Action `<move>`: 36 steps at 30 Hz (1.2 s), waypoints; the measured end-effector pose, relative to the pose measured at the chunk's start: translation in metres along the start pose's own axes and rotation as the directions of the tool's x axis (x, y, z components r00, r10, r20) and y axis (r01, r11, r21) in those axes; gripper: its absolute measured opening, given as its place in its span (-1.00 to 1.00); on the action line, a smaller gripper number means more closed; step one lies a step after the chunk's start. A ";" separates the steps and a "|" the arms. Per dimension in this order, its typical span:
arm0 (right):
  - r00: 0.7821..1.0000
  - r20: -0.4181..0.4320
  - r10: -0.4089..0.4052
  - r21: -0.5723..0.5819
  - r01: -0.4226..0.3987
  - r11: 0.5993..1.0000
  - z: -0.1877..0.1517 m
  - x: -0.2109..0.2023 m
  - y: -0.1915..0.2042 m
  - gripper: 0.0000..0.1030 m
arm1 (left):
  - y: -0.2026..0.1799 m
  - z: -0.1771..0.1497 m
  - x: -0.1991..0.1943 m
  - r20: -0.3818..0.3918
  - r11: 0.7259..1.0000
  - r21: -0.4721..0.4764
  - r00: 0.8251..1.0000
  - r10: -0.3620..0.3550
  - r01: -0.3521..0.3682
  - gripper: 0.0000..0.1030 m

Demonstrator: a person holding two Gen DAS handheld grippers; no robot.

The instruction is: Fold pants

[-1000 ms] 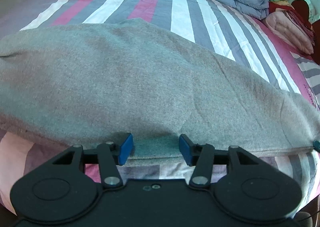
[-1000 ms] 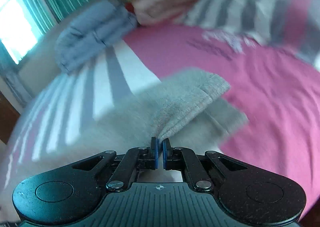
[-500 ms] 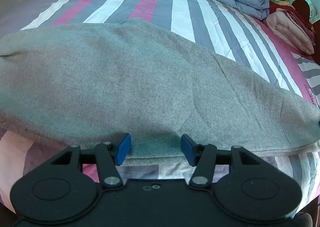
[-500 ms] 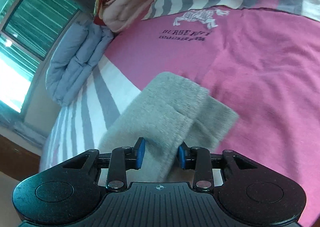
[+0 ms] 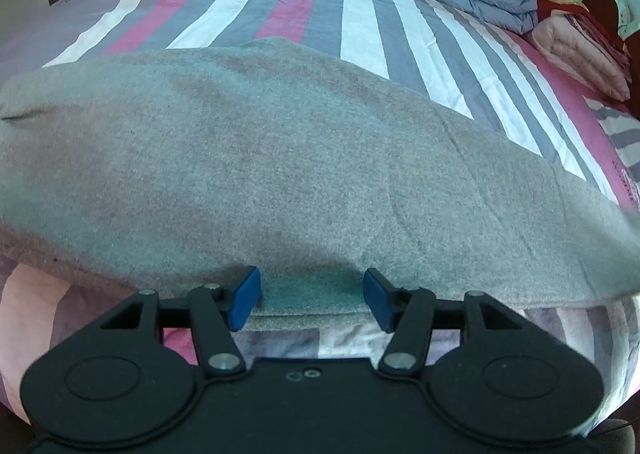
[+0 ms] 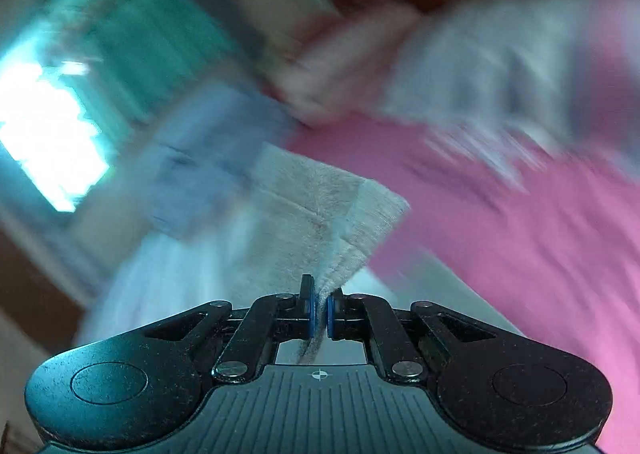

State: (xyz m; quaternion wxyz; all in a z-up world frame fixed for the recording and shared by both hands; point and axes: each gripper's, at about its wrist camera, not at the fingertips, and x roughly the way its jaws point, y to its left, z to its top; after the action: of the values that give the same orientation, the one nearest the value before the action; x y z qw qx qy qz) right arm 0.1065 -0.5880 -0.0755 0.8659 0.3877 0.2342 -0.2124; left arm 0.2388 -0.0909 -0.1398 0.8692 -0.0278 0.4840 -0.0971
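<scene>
Lifting the cuffed leg end of the grey fleece pants (image 6: 320,210), the right claw (image 6: 319,312) is pinched tight on the ribbed hem; carrying it slowly should keep both layers aligned. The left claw (image 5: 311,299) stands half-wide astride the near edge, jaws just opening, not pressing. The soft, nappy pants lie flat on the striped bed (image 5: 360,26).
</scene>
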 end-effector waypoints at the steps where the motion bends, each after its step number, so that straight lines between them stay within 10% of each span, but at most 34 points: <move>1: 0.999 -0.027 -0.036 0.006 0.036 0.999 -0.009 0.002 -0.013 -0.91 | 0.000 0.000 0.000 -0.001 1.000 -0.002 1.000 0.000 0.000 -0.05; 12: 0.998 0.033 -0.045 -0.175 0.050 0.983 0.001 0.012 0.013 -0.90 | -0.003 0.000 0.000 -0.001 1.000 -0.003 1.000 0.014 -0.014 -0.02; 16: 0.984 0.149 0.094 -0.198 -0.063 0.978 0.023 -0.009 0.051 -0.90 | -0.001 0.000 0.000 -0.002 1.000 -0.014 1.000 0.009 -0.009 -0.01; 20: 0.926 0.265 0.269 -0.283 -0.193 0.940 0.034 -0.037 0.086 -0.90 | -0.002 -0.002 0.000 0.006 1.000 -0.018 1.000 0.015 -0.014 -0.01; 26: 0.994 0.051 -0.096 -0.036 0.098 0.995 -0.003 0.019 -0.018 -0.90 | -0.004 -0.004 -0.001 0.010 1.000 0.000 1.000 0.015 -0.015 0.00; 36: 0.988 -0.073 -0.137 -0.069 0.132 0.989 -0.008 0.022 -0.038 -0.74 | -0.007 -0.003 0.000 0.009 1.000 -0.001 1.000 0.029 -0.029 0.01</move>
State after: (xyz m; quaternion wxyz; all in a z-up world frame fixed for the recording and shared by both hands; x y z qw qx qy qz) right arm 0.1012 -0.6086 -0.1142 0.8518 0.3512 0.2999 -0.2473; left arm 0.2357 -0.0972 -0.1403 0.8728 -0.0215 0.4803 -0.0840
